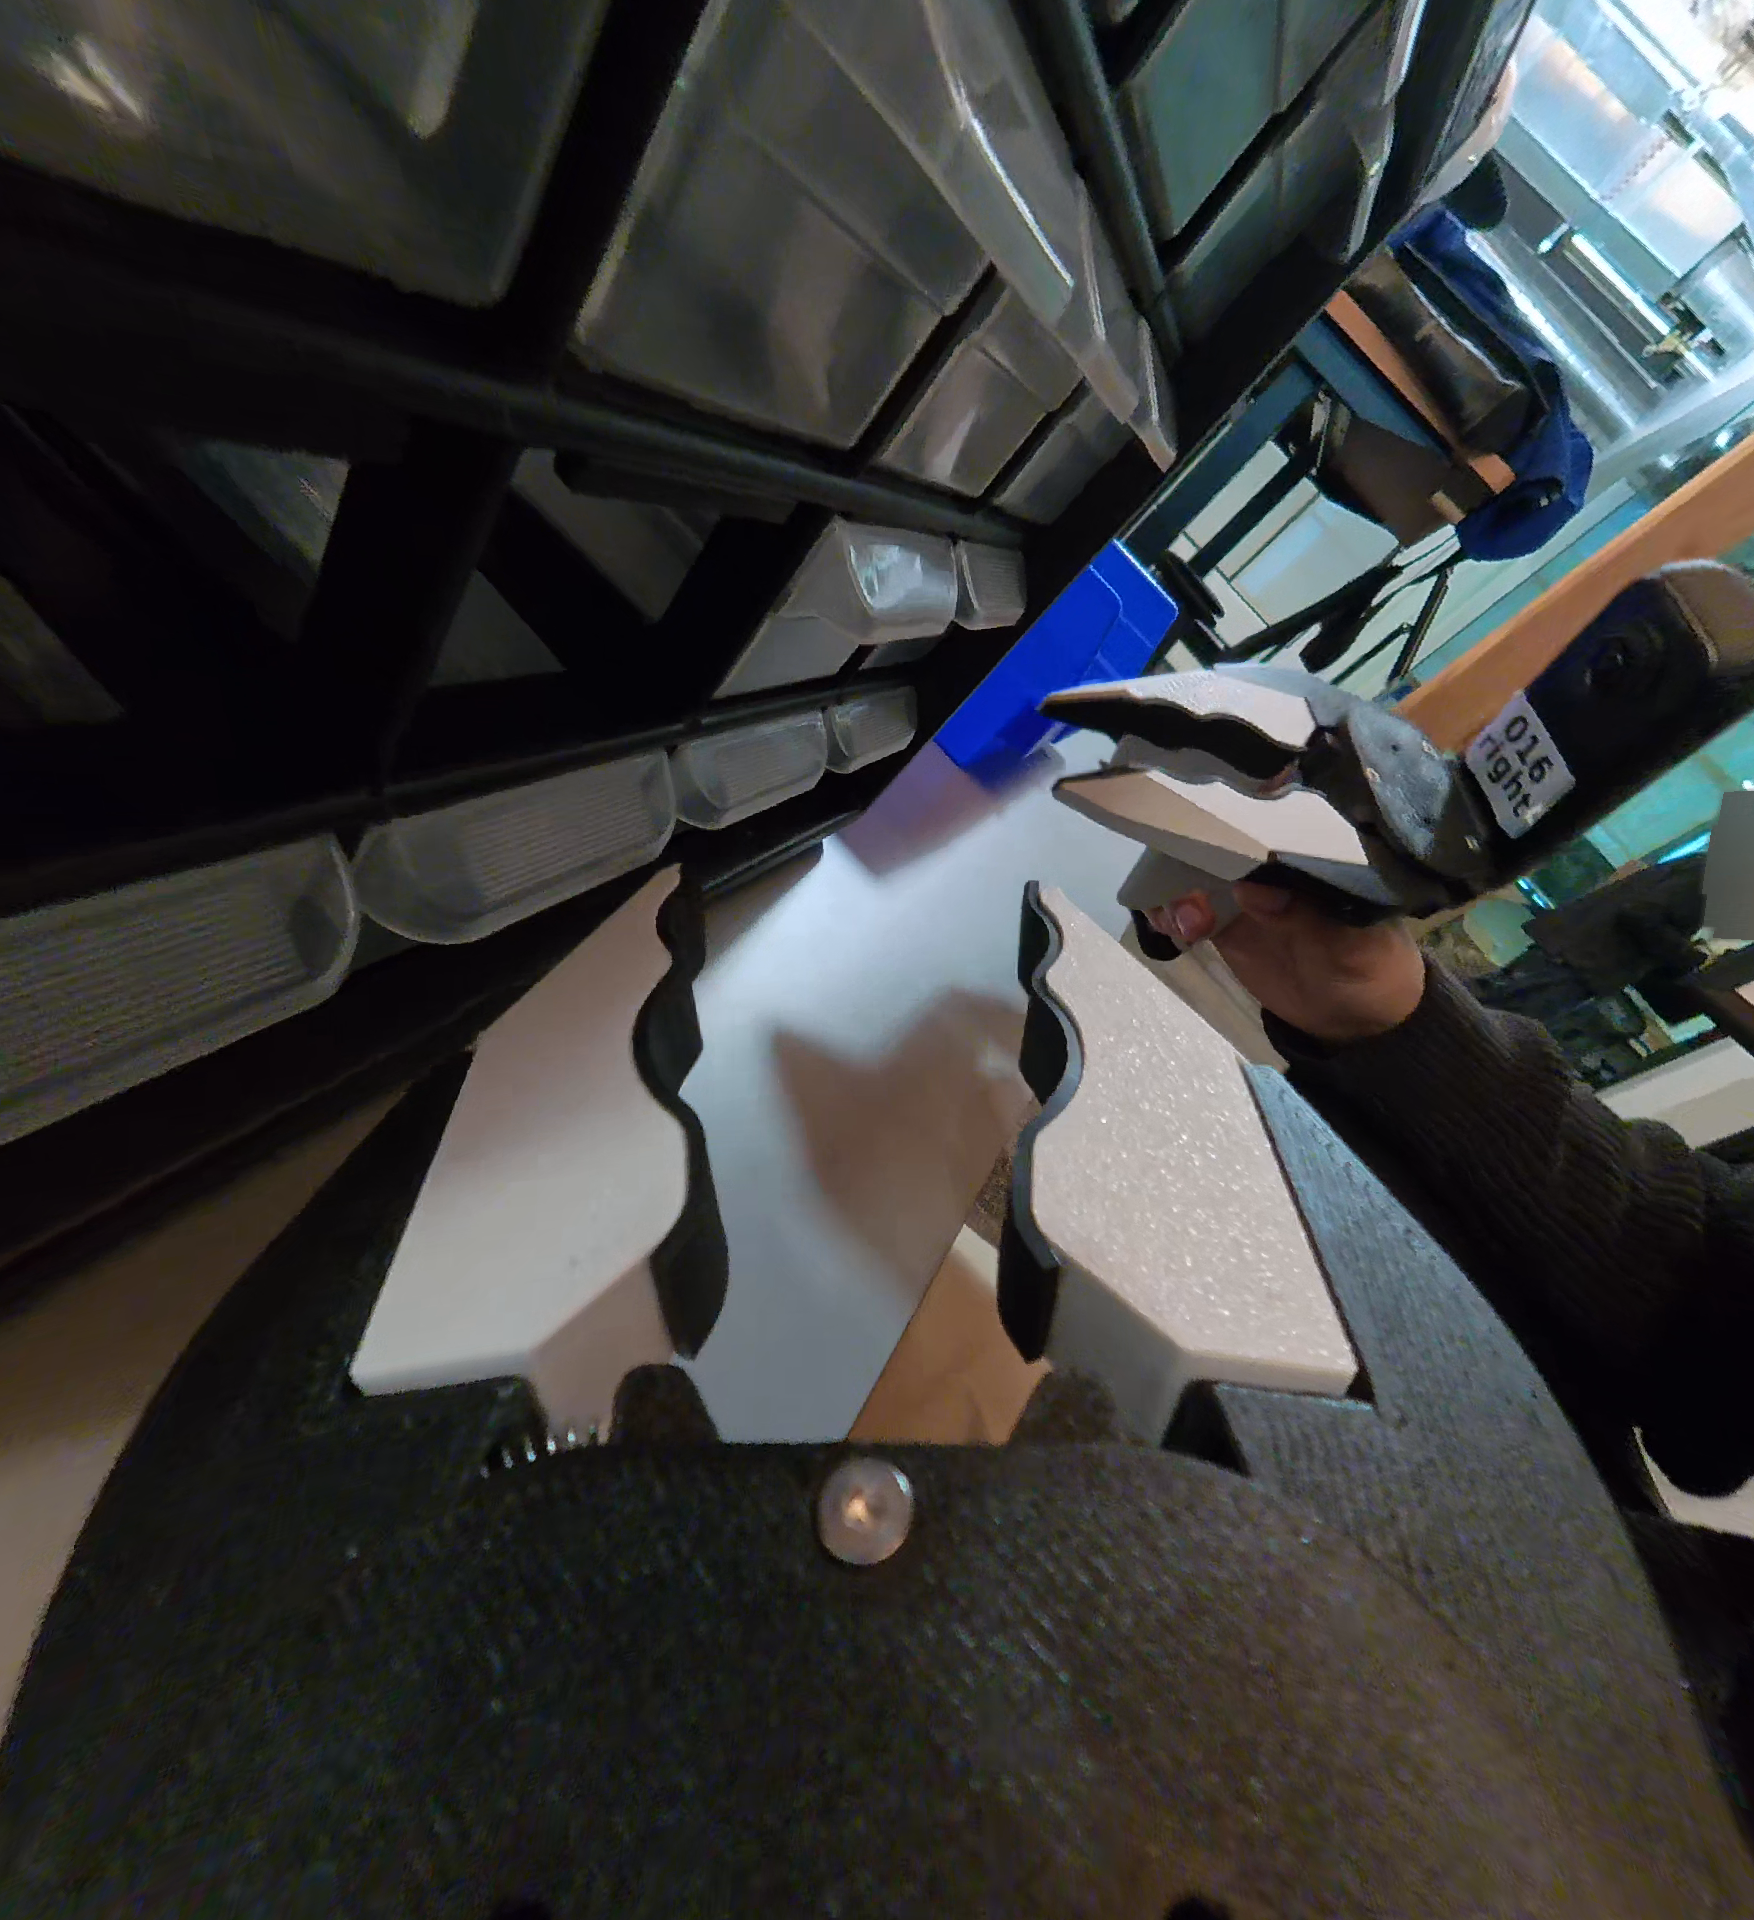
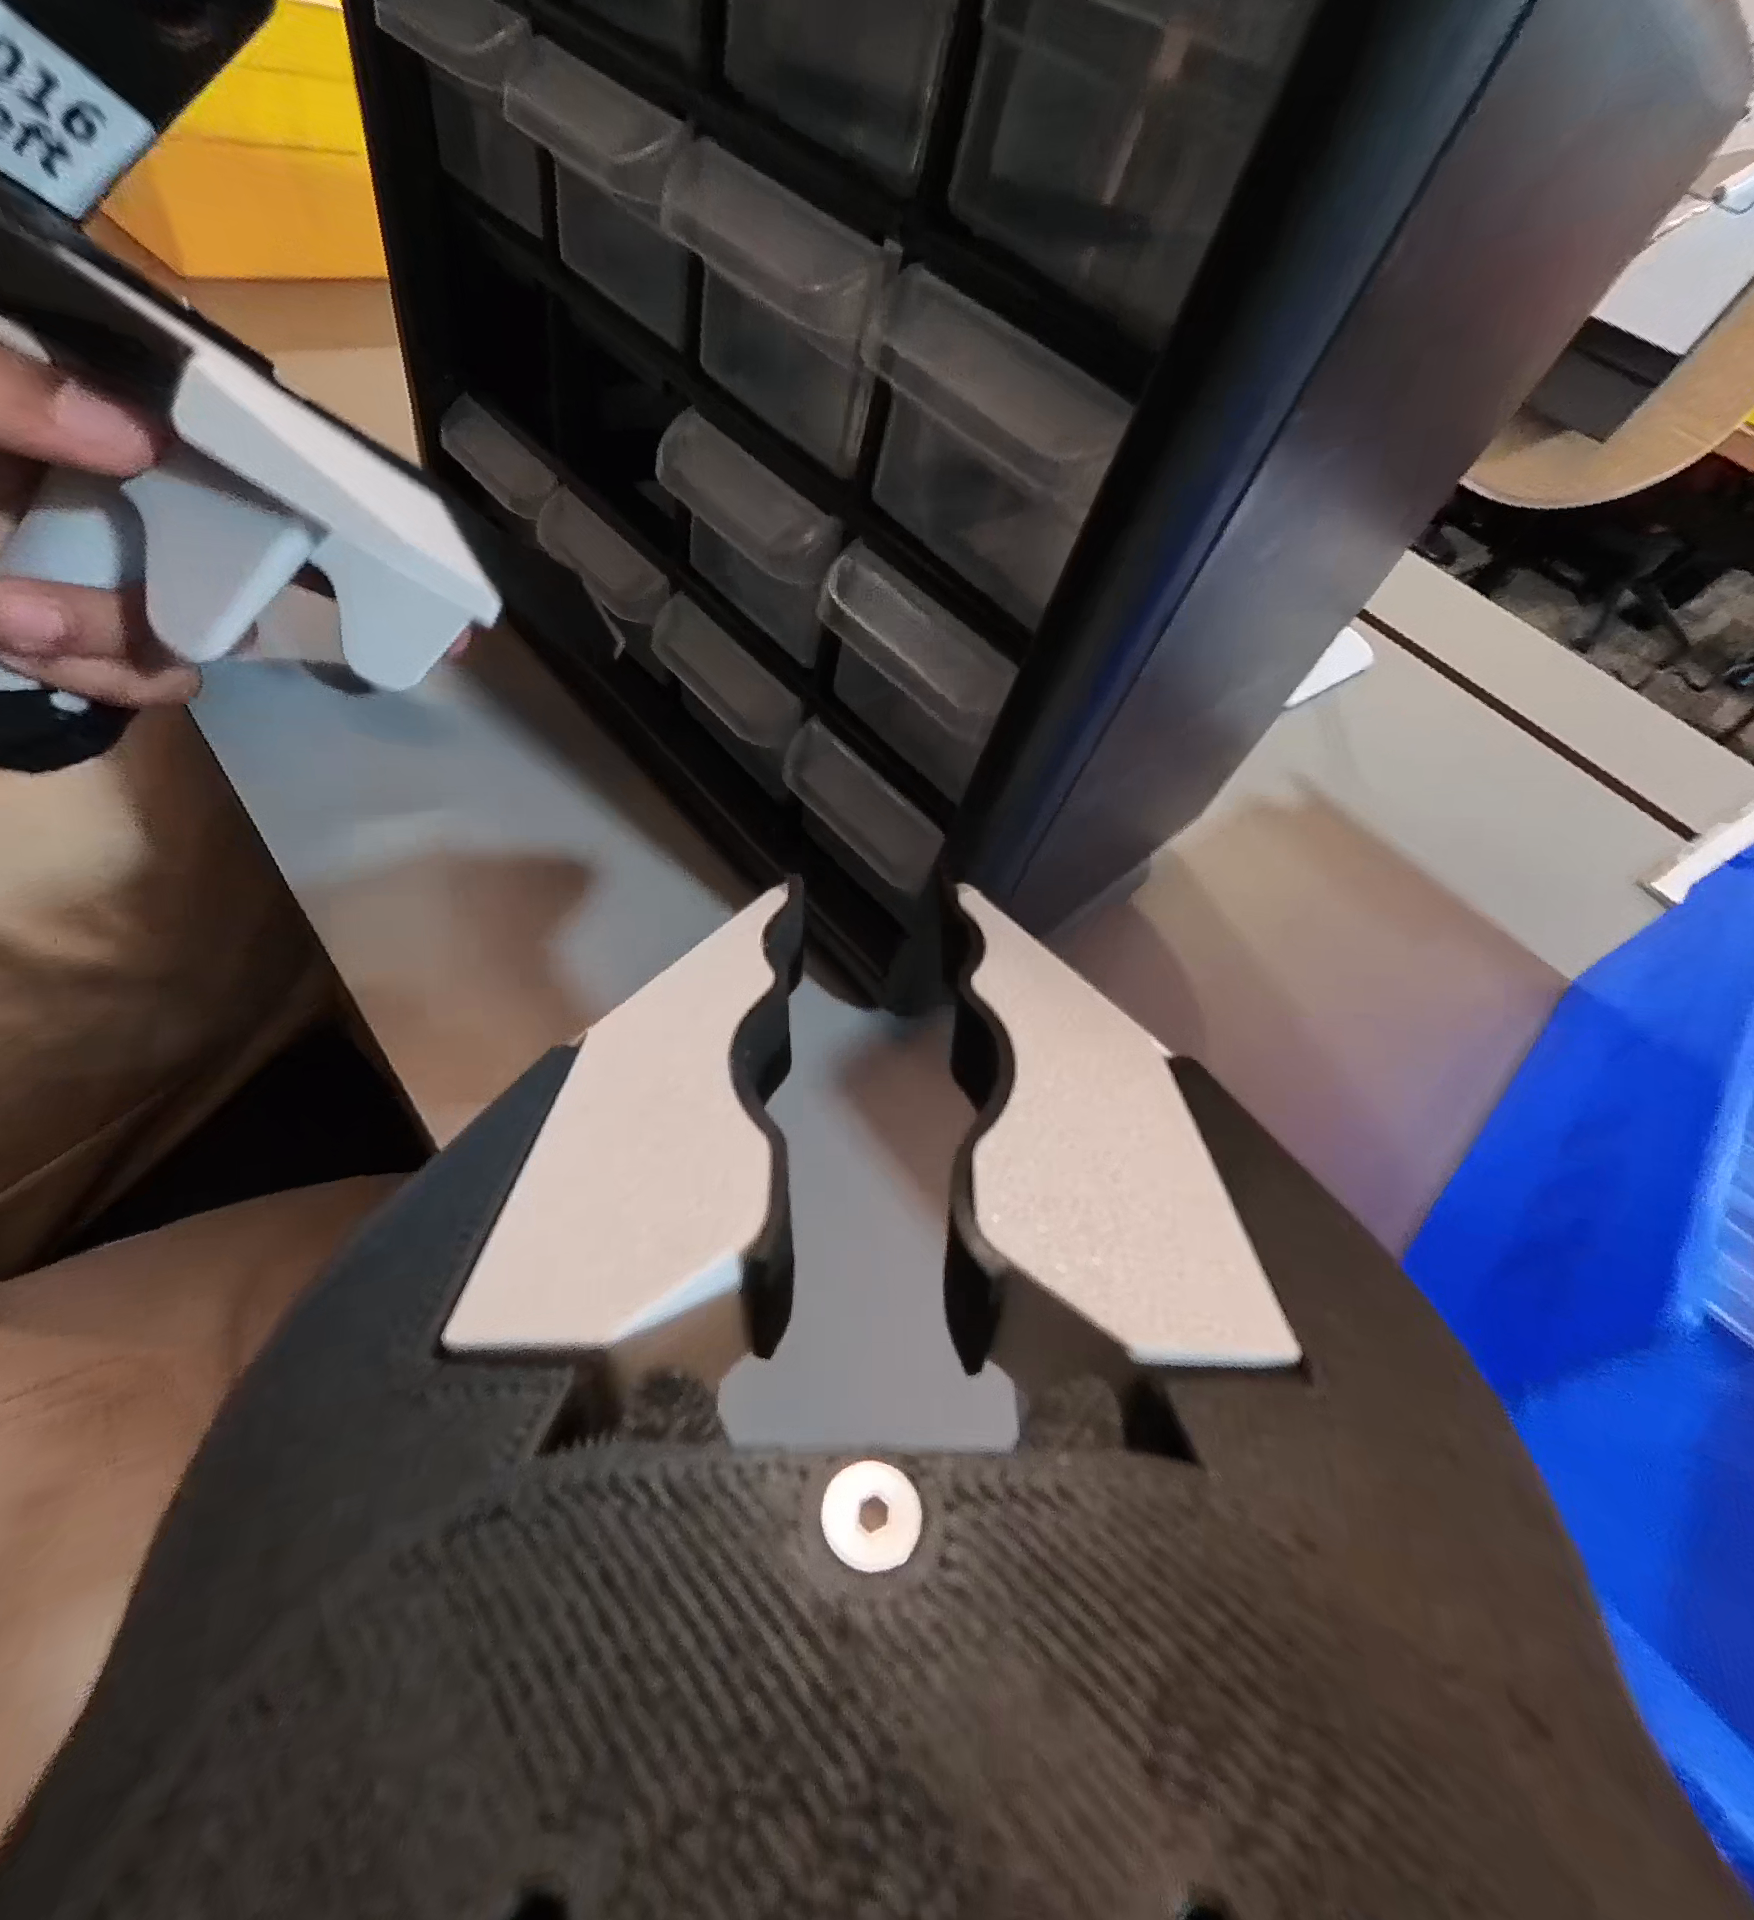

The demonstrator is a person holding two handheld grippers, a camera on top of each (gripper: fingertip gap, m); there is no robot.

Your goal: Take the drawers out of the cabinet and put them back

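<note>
A black cabinet (image 2: pixel 1216 540) with several clear plastic drawers (image 2: pixel 779 343) stands on the grey table (image 2: pixel 437 810). A few slots (image 2: pixel 592 416) look dark and empty. My right gripper (image 2: pixel 873 904) is open and empty, with its fingertips just in front of the cabinet's bottom right corner. My left gripper (image 1: pixel 857 894) is open and empty, low beside the bottom row of drawers (image 1: pixel 509 842). In the left wrist view the cabinet (image 1: pixel 416 582) fills the left and top. Each gripper shows in the other's view: the left (image 2: pixel 426 644) at the cabinet's left side, the right (image 1: pixel 1049 750) near the far corner.
A blue bin (image 2: pixel 1631 1247) stands on the table right of the cabinet with clear plastic pieces inside; it also shows in the left wrist view (image 1: pixel 1049 665). A yellow bin (image 2: pixel 260 187) sits behind on the left. A person's hand (image 1: pixel 1299 966) holds the right gripper.
</note>
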